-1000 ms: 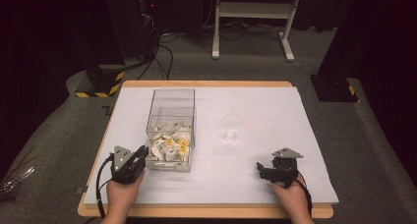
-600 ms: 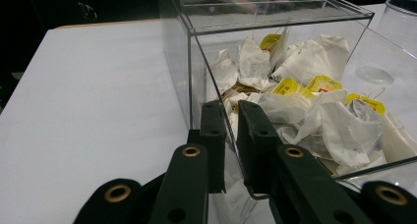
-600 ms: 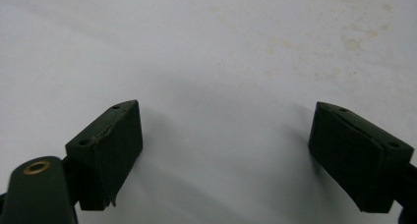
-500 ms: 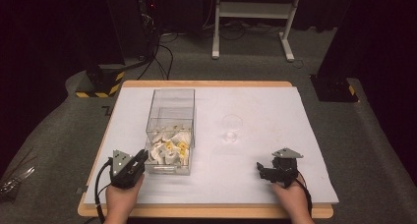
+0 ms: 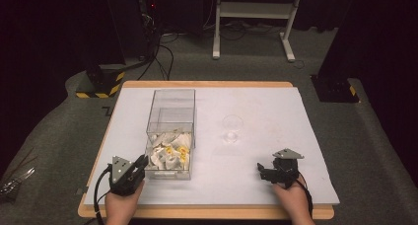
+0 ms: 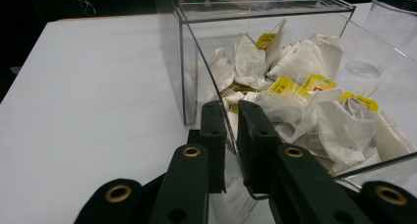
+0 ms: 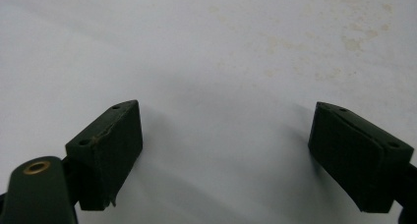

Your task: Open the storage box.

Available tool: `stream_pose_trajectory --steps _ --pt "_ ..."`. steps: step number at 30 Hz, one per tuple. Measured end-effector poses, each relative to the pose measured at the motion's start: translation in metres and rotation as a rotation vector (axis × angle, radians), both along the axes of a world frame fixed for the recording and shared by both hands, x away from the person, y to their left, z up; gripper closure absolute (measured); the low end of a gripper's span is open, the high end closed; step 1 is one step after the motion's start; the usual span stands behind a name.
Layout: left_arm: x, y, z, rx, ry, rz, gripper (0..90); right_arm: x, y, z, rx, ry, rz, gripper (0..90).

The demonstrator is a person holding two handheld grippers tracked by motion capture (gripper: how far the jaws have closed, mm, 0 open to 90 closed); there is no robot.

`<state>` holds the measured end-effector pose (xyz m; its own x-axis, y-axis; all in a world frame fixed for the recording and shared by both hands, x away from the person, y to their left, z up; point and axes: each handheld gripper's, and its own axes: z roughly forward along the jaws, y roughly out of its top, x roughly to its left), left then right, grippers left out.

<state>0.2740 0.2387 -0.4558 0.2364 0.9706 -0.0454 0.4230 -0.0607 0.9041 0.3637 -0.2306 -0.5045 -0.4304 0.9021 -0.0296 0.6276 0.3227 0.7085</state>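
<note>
- My left tool (image 5: 139,166) sits at the near-left of the tabletop (image 5: 261,111), its tips at the near left corner of the clear box (image 5: 171,117).
- In the left gripper view, my left tool (image 6: 230,130) has its two jaws drawn close together with the thin clear near wall of the box (image 6: 196,57) between them: one jaw is outside the wall, the other inside, and they pinch it.
- The clear box stands left of the tabletop's middle, its long side running from near to far. Its far half has a clear cover; its near half is open on top.
- The tea bags (image 5: 169,151) lie heaped in the near, open half of the box. In the left gripper view the tea bags (image 6: 314,106) are white paper packets with yellow tags, piled just past my inner jaw.
- The clear cup (image 5: 231,128) stands to the right of the box, apart from it, near the middle of the tabletop. In the left gripper view the cup (image 6: 393,17) shows beyond the box's far wall.
- My right tool (image 5: 268,171) rests at the near-right of the tabletop, well apart from the cup and the box.
- In the right gripper view, my right tool (image 7: 226,150) has its jaws spread wide over the bare white tabletop (image 7: 206,47), with nothing between them.
</note>
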Motion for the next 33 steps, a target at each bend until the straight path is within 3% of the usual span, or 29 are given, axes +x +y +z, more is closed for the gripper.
stream_pose_trajectory --steps 15,21,33 --pt "-0.0058 -0.0007 0.0003 0.021 -0.002 -0.006 81.6 0.0000 0.0000 0.0000 0.001 0.000 0.000 13.2" --pt "-0.0058 0.0004 -0.0003 0.010 -0.003 -0.004 80.8 -0.0001 0.0001 0.0000 0.002 0.002 -0.002 13.2" --pt "-0.0039 0.0043 0.0030 0.003 -0.024 -0.025 68.5 -0.0001 0.0001 0.0000 0.002 0.001 -0.002 13.2"
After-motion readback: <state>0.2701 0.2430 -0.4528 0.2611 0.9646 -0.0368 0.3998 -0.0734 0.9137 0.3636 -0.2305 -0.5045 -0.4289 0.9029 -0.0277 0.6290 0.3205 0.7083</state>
